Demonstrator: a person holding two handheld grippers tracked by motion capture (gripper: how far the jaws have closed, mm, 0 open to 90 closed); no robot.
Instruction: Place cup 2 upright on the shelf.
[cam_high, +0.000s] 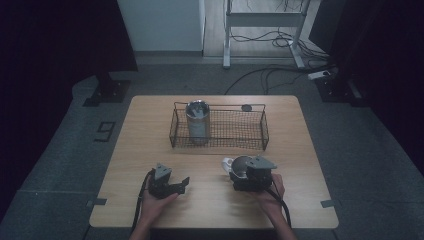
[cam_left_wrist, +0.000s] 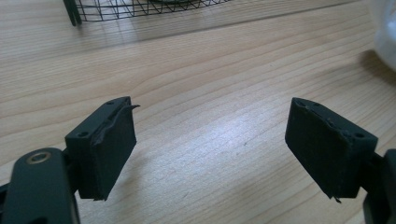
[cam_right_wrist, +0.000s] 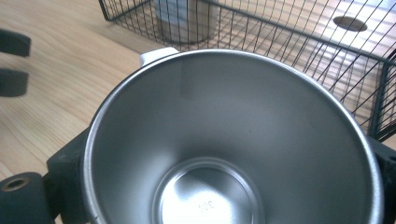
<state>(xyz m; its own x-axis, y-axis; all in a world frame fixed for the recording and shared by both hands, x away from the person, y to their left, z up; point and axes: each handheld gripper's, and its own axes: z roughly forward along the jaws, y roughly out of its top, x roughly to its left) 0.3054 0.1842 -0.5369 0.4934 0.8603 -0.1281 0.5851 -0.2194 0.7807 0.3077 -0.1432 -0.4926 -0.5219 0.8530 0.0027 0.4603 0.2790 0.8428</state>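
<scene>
On the near right of the tabletop (cam_high: 150, 150), the right gripper (cam_high: 246, 176) holds a steel cup (cam_right_wrist: 233, 140). In the right gripper view the cup's open mouth faces the camera, with the black jaws pressed against its outer wall on either side, so the jaws are closed on the cup and spread only as wide as it is. A white handle (cam_right_wrist: 156, 55) shows at the cup's far rim. In the high view the cup (cam_high: 240, 165) sits just in front of the right hand (cam_high: 270, 192), near the front side of the wire basket (cam_high: 260, 135).

The basket stands at the middle of the tabletop, towards the far side. A metal can (cam_high: 197, 121) stands upright in its left end.

The left gripper (cam_high: 172, 186) rests at the near left, well apart from the cup. In the left gripper view its jaws stand apart with only bare wood between them, holding nothing.
</scene>
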